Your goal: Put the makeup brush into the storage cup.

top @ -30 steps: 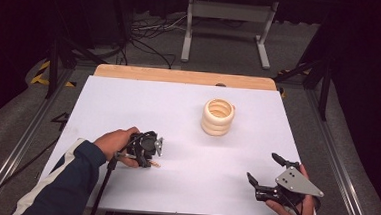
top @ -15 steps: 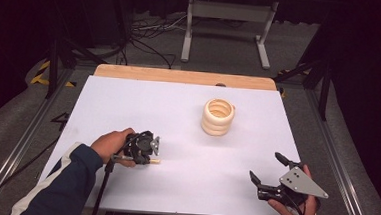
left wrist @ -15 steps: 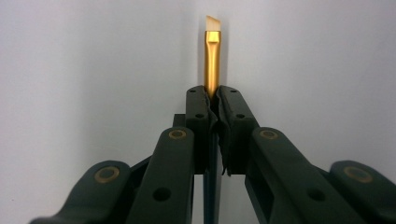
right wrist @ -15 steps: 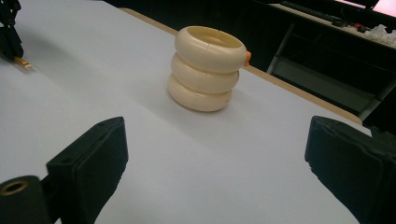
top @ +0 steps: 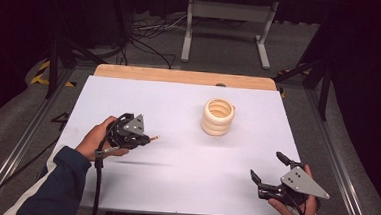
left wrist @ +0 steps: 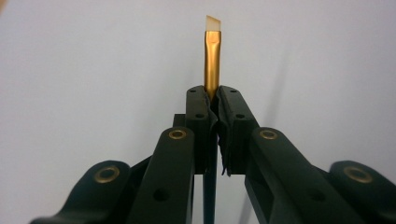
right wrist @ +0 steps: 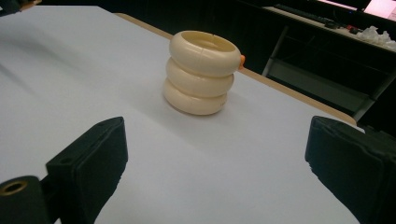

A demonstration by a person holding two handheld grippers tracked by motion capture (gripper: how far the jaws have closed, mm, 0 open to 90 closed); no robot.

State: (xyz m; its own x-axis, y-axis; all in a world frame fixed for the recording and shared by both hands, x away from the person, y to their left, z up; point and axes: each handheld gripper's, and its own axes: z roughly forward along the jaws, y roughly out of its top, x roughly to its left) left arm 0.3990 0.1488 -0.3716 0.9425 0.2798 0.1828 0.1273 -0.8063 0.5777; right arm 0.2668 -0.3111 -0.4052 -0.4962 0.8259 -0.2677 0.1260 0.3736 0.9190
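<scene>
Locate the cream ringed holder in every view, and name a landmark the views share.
High view: the cream ringed holder stands right of centre, toward the far edge of the white tabletop.
Left gripper view: not in it.
Right gripper view: the holder stands upper centre, beyond the open jaws.
Shared landmark: the white tabletop.

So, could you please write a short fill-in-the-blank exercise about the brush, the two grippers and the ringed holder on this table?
1. The left gripper is shut on a thin ____ with a gold ferrule.
2. The cream holder looks like ____ rings stacked upright.
3. The jaws of the right gripper stand ____, with nothing between them.
4. The holder stands on a ____ table.

Missing words: brush; three; open; white
</scene>
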